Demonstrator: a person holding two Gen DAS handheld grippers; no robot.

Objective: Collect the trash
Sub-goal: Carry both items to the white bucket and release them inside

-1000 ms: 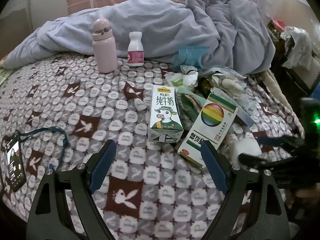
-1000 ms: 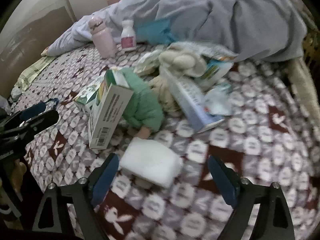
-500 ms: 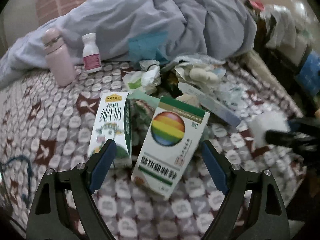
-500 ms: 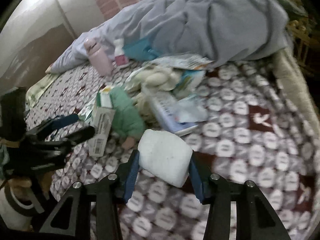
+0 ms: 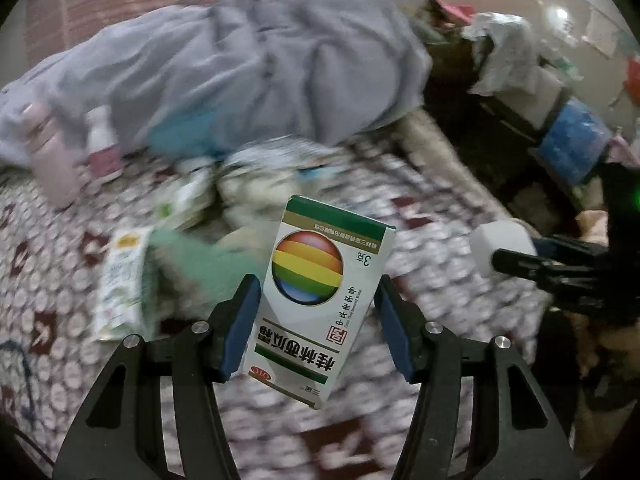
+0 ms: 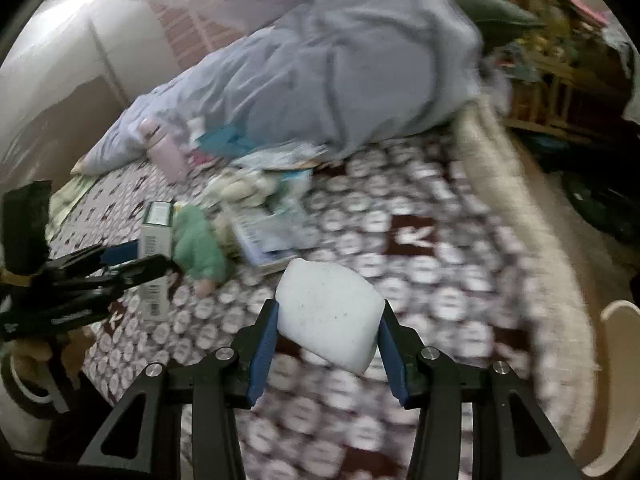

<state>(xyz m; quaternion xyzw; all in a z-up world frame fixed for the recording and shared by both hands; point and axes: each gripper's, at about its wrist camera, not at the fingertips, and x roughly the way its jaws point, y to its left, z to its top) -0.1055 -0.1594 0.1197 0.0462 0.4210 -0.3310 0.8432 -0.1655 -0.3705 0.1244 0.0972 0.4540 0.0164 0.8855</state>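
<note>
The box (image 5: pixel 320 300) (rainbow ball on its face) sits tilted between the closing jaws of the left gripper (image 5: pixel 316 320), above the blanket (image 5: pixel 420 232), while the right gripper (image 6: pixel 326 326) clamps a white sponge (image 6: pixel 330 314).

Box (image 5: pixel 320 304) white, green-edged, rainbow ball; sponge (image 6: pixel 330 314) white; blanket (image 5: pixel 436 236) maroon-white, perhaps rabbit-patterned.
</note>
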